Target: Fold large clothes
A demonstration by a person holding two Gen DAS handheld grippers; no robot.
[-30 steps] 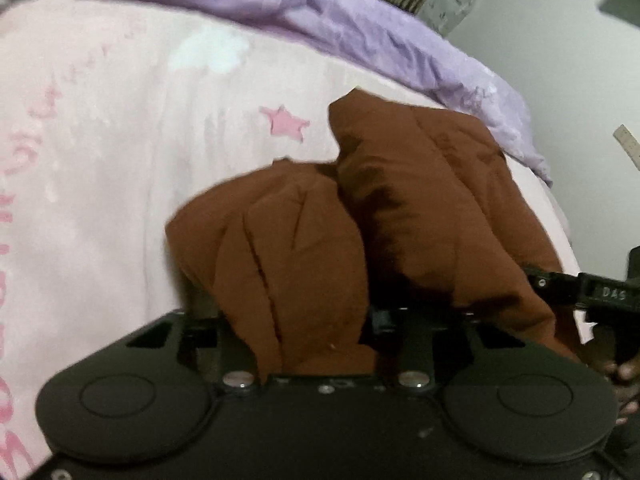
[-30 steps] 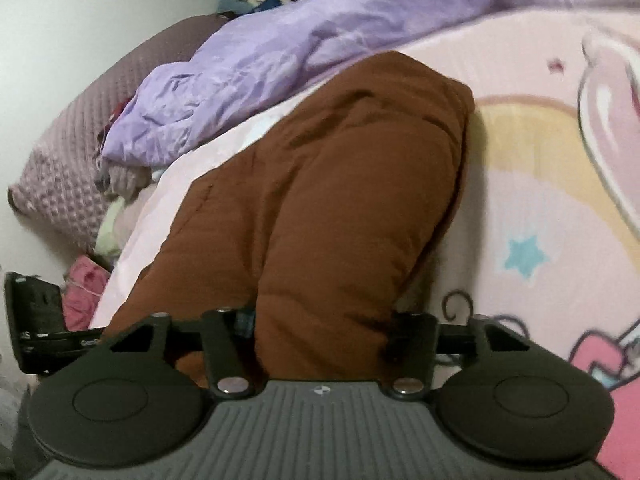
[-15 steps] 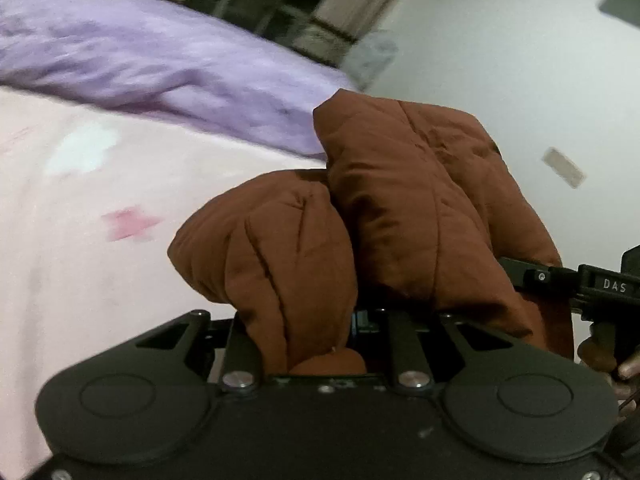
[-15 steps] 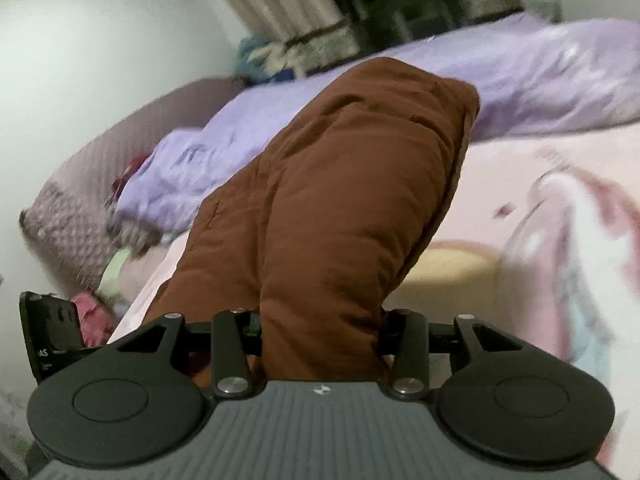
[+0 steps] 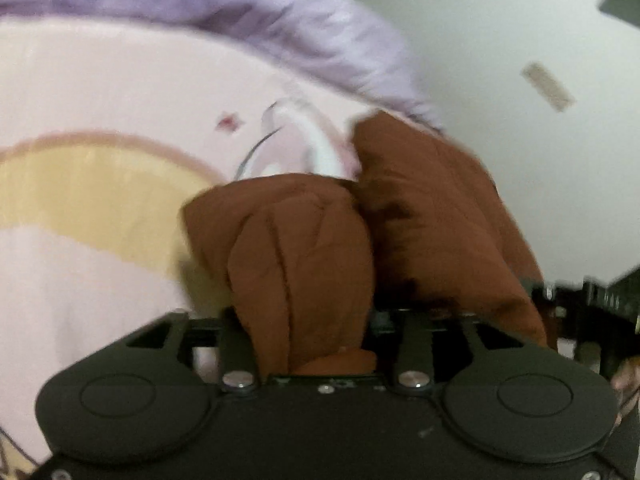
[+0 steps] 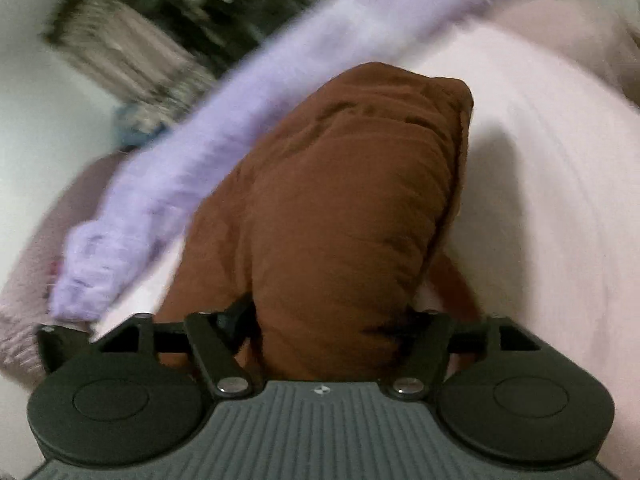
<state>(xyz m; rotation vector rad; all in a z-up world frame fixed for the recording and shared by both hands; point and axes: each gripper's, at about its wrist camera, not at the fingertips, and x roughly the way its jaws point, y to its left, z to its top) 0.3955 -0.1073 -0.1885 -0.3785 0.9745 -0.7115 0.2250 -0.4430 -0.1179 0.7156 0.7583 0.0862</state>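
Observation:
A brown padded garment [image 5: 304, 248] lies bunched on the pink bed sheet [image 5: 100, 100]. One thick fold rises between the jaws of my left gripper [image 5: 316, 312], which are opening, with a gap showing beside the fold on the right. In the right wrist view the same garment [image 6: 352, 200] bulges up as a big rounded fold. My right gripper [image 6: 332, 316] has its jaws splayed wide and opening, with the cloth between them. The cloth hides both grippers' fingertips. Both views are blurred by motion.
A crumpled purple duvet [image 5: 240, 12] runs along the far side of the bed, and shows again [image 6: 192, 148] in the right view. A mauve pillow [image 6: 24, 280] lies at the left. Beyond the bed are a pale wall [image 5: 520, 20] and curtains [image 6: 132, 48].
Both hands have swept sideways across the bed with the garment and tipped back down toward the sheet. Both pairs of jaws stand wider than half a second ago.

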